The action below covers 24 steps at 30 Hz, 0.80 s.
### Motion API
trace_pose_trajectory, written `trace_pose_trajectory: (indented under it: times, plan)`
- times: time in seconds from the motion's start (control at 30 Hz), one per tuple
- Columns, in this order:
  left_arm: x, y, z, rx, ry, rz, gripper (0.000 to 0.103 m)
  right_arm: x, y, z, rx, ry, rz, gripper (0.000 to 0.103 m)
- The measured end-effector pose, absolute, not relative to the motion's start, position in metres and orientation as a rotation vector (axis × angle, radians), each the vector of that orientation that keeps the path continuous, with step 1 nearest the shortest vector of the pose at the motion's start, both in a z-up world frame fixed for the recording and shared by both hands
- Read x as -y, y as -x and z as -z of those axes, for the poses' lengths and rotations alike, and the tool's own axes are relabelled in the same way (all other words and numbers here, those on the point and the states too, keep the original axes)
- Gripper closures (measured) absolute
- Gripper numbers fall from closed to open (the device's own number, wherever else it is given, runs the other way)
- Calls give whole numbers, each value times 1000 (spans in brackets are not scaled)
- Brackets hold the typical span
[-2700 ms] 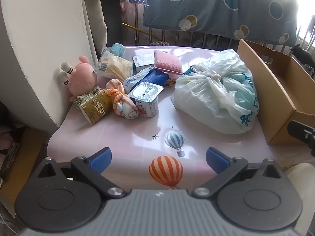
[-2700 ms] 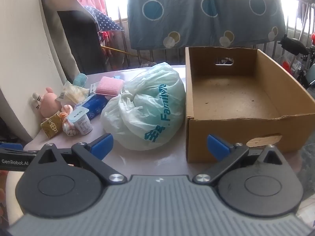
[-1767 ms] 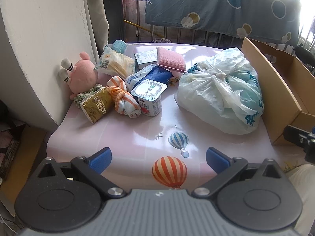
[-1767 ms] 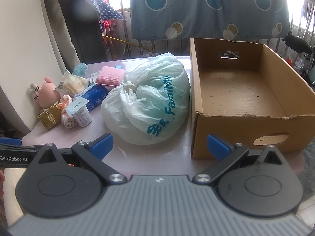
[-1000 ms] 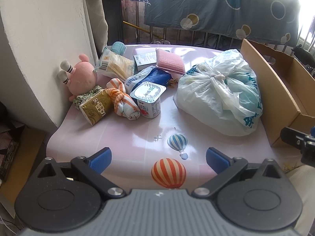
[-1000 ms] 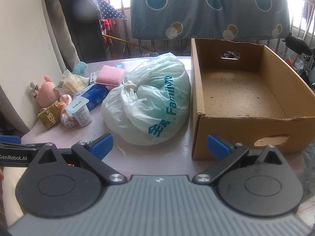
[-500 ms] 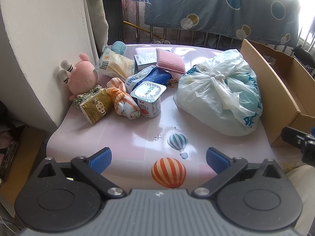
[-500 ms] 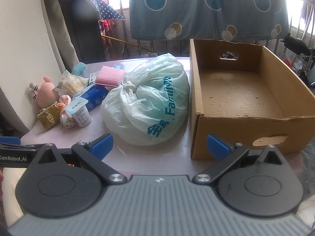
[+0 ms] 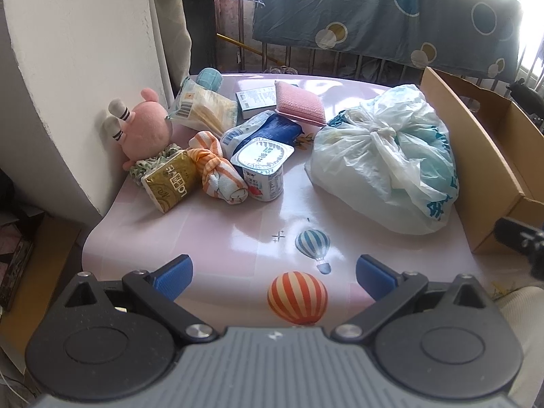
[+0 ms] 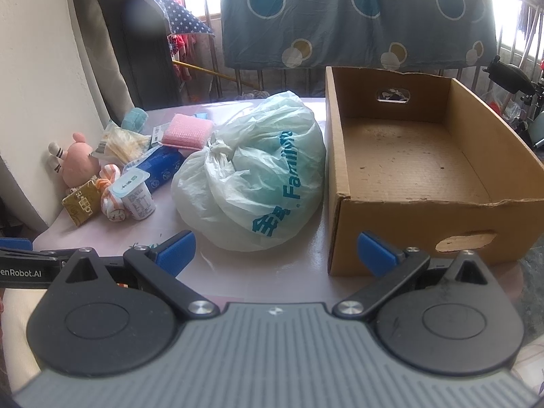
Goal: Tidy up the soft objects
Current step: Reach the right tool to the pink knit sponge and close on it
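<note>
left tool point(image 9: 273, 276) wide apart over table point(image 9: 238, 238); tied bag point(image 9: 384, 166) right.

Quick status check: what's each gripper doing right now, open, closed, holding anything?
Left gripper: open, holding nothing, hovering over the near edge of the table.
Right gripper: open, holding nothing, in front of the plastic bag and cardboard box.

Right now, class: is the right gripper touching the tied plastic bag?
Apart. In the right wrist view, the right gripper stands open, with bare table visible between its blue fingertips and the plastic bag.
</note>
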State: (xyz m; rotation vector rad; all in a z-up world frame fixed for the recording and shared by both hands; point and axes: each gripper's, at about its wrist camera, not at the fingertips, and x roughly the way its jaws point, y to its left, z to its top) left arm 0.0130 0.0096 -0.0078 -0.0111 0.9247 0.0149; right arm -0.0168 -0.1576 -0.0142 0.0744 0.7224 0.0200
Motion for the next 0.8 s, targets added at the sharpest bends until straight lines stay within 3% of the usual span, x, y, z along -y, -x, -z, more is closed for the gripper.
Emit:
trace_pose_trajectory:
  times: [0.33, 0.6, 0.67, 0.8]
  plan:
    - [-54, -54, -15, -868, 118, 91, 0, 157, -40, -52, -582, -33, -202, 1]
    - [-62, -142, -21, -745, 32, 77, 1, 148, -216, -60, -742, -285, -513, 1]
    - [-58, -172, -12, -758, -15, 75, 5, 146, -271, -39, -835, -382, -548, 1]
    - [-56, -228, 8, -835, -19, 115, 27, 137, -352, 11, -1001, -527, -570, 8]
